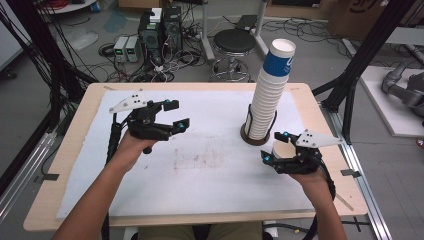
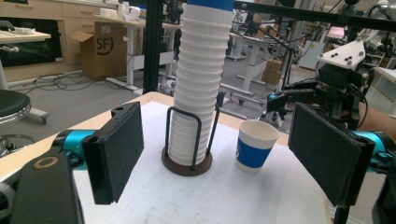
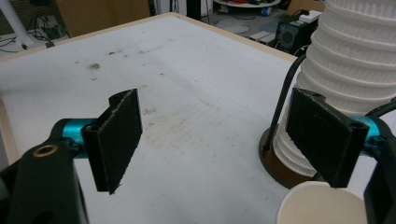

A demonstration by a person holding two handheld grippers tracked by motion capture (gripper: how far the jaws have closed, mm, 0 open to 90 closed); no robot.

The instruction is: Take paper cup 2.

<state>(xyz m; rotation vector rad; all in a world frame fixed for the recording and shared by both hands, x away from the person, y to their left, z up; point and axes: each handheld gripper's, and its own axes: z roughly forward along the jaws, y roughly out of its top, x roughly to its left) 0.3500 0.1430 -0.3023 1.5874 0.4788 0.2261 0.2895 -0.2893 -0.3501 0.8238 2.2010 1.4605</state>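
Right claw [image 1: 274, 146] (agape) beside cup stack [image 1: 267, 97]

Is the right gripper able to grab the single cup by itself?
Probably yes. The right gripper is open and right beside the cup, which stands alone next to the stack; nothing lies between them.

High view looks down; gripper views share cup stack [image 2: 201, 84].

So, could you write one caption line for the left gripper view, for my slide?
Open left gripper facing a tall paper cup stack in its wire holder, a single cup standing beside it.
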